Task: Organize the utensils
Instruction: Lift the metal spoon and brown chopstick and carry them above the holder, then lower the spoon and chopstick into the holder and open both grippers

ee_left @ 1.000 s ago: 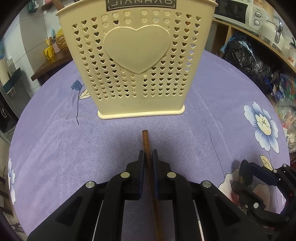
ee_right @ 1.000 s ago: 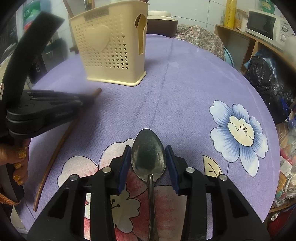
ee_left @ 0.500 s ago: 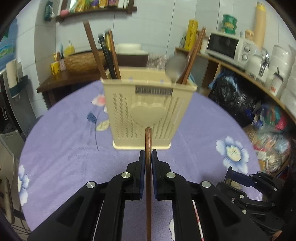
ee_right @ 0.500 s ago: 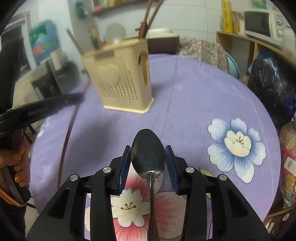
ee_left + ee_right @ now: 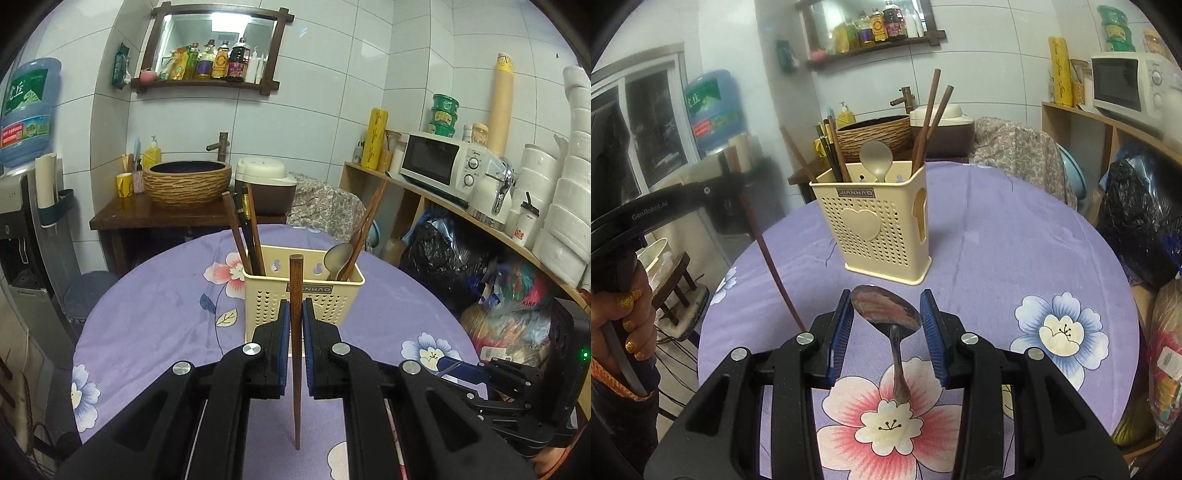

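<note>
Chopstick [image 5: 295,332] stands upright, clenched in the left tool [image 5: 294,334], short of and above the holder [image 5: 306,299]. Right tool [image 5: 886,325] grips the spoon [image 5: 886,308], bowl foremost.

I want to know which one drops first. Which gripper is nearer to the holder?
Left, I think. The left gripper holds a chopstick raised just before the holder; the right gripper, gripping a spoon, sits farther back.

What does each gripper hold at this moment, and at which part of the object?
The left gripper clamps a wooden chopstick near its thick upper end. The right gripper holds a metal spoon by the sides of its bowl, handle hanging down.
</note>
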